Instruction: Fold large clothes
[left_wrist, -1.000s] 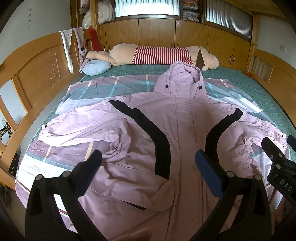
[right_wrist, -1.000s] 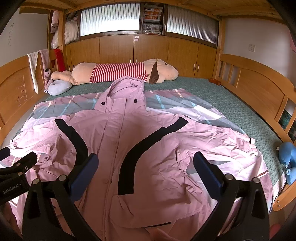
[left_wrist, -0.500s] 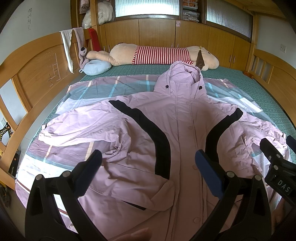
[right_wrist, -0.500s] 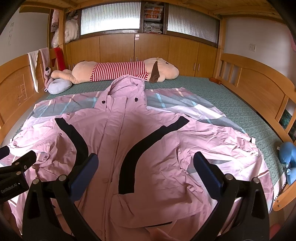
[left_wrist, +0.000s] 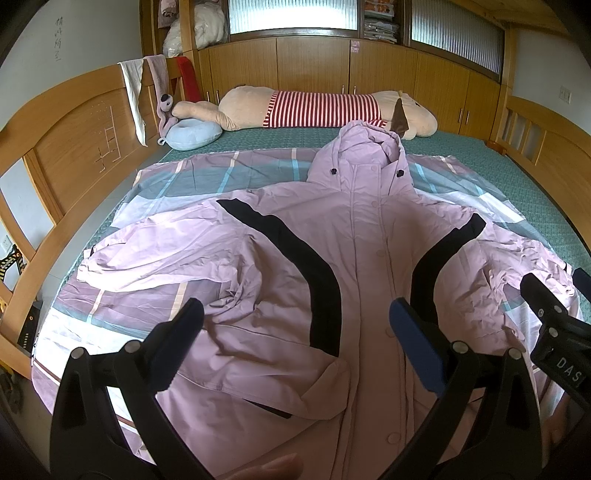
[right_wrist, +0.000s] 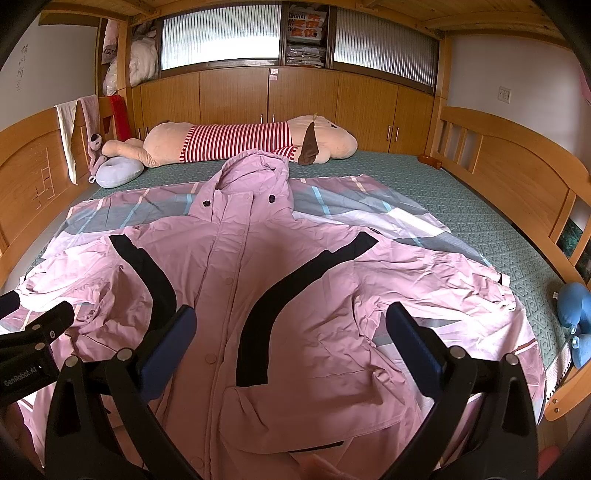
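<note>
The pink coat (left_wrist: 369, 266) lay spread front-up on a checked sheet (left_wrist: 221, 177) over the bed (right_wrist: 461, 206), its hood (left_wrist: 365, 147) pointing away from the person toward a striped plush toy (left_wrist: 317, 109) at the far end, its hem nearest the grippers. So the long axis ran straight out from the person, hem close and hood far, with the button line marking it down the middle

Both grippers hovered above the near end of the coat, neither touching cloth. The left gripper (left_wrist: 295, 332) had its fingers wide apart, framing the left front panel and its black stripe (left_wrist: 295, 258); the right gripper (right_wrist: 288, 332) was spread just as wide over the right front panel. Each gripper showed at the edge of the other's view, side by side across the hem

The sleeves ran out sideways — the left sleeve (left_wrist: 155, 258) toward the wooden bed frame (left_wrist: 74, 147), the right sleeve (right_wrist: 443, 280) rumpled toward the far edge. Judging by this, each sleeve sat nearer its own-side gripper, and a first fold would likely bring a sleeve in across the body, turning on that hem-to-hood line
</note>
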